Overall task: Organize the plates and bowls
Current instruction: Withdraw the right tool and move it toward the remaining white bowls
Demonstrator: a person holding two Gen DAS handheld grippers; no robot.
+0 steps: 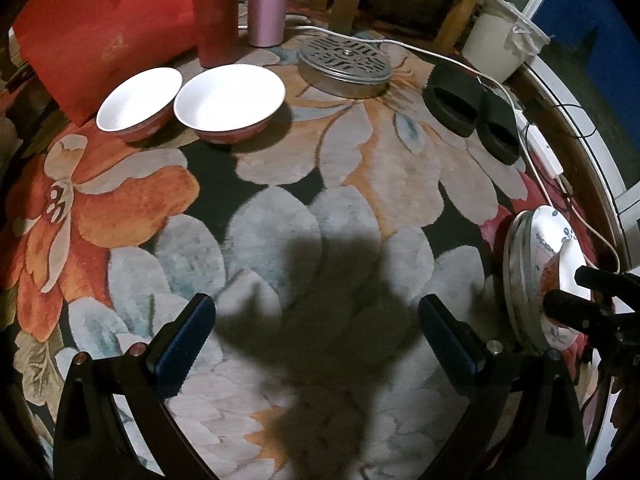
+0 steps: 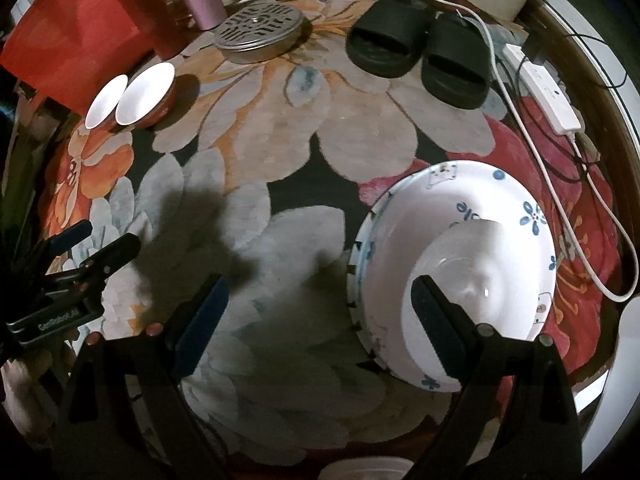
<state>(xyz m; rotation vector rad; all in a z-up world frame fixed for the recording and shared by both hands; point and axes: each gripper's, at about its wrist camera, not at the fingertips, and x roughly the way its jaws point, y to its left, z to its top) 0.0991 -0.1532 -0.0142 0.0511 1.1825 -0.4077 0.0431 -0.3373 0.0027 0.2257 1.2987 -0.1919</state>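
Black slippers, metal lid, white cable nearby

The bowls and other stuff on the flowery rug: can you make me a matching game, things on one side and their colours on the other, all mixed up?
Things:
1. pair of rubber slide slippers
2. round perforated metal lid
3. tall smooth tumbler
4. outside of the two white-lined ceramic bowls

Colours:
A. pink
B. red
C. black
D. silver

Pairs: 1-C, 2-D, 3-A, 4-B
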